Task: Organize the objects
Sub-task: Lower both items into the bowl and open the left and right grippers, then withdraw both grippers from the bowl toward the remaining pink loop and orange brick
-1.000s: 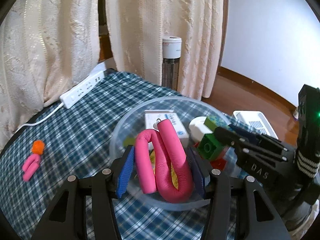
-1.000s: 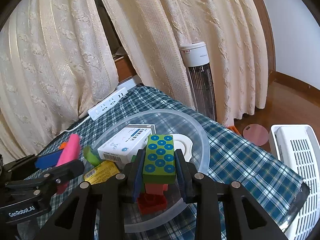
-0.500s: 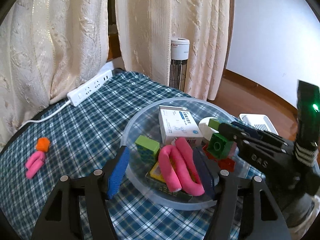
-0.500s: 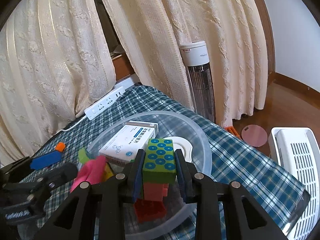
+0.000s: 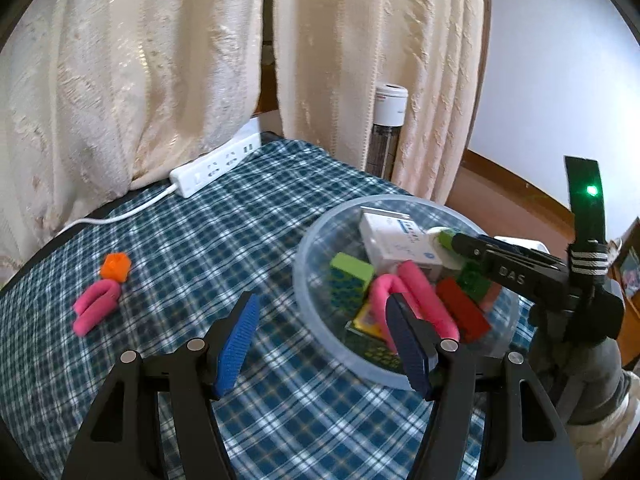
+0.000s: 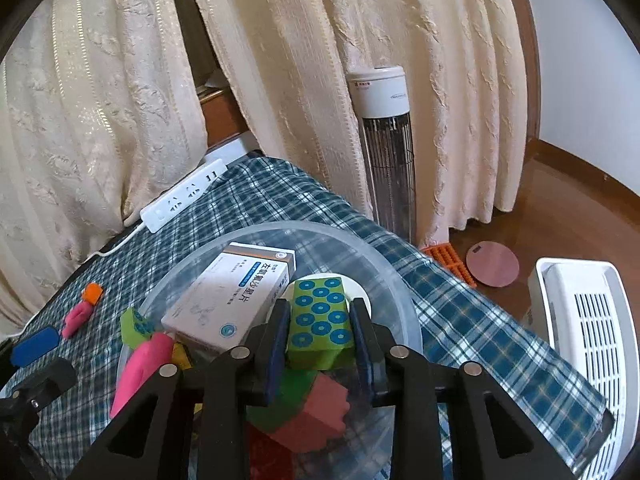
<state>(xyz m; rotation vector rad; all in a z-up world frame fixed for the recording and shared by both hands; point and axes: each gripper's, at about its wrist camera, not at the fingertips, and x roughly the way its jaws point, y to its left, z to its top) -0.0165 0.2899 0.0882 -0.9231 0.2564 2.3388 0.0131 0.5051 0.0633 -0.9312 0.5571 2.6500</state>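
Release is happening on both sides: the left tongs [image 5: 324,336], open and empty, are leaving the pink foam roller [image 5: 416,296] inside the clear bowl [image 5: 304,280] near the worktop's right edge, while the right tongs [image 6: 320,344] are opening off the green dotted block [image 6: 320,320] above it.

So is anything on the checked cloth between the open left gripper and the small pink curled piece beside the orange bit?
Nothing visible: only bare blue checked cloth lies between the left gripper and the small pink curled piece. The clear plastic bowl sits off to the other side.
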